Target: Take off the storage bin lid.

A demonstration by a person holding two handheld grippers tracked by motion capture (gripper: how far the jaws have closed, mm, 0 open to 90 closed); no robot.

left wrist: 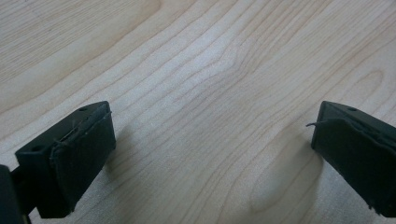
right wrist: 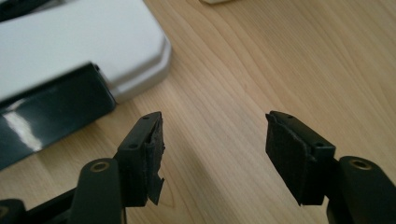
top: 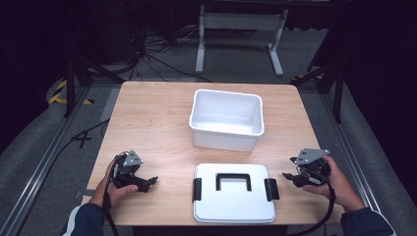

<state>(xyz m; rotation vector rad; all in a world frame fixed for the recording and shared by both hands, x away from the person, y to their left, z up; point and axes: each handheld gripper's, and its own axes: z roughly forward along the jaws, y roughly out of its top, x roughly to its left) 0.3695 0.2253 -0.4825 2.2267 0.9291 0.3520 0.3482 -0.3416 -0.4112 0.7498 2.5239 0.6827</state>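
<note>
Lid [top: 234, 204] flat between both grippers, right gripper [top: 290, 177] beside its black latch [top: 271, 189], left gripper [top: 151, 182] apart, jaws released, empty.

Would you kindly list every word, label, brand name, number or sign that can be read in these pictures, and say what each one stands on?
There are none to read. The white bin, the white lid with its black handle and black side latches, the wooden table and both grippers, left and right, carry no visible print. The yellow-and-black striped tape on the floor is a pattern, not text.
</note>
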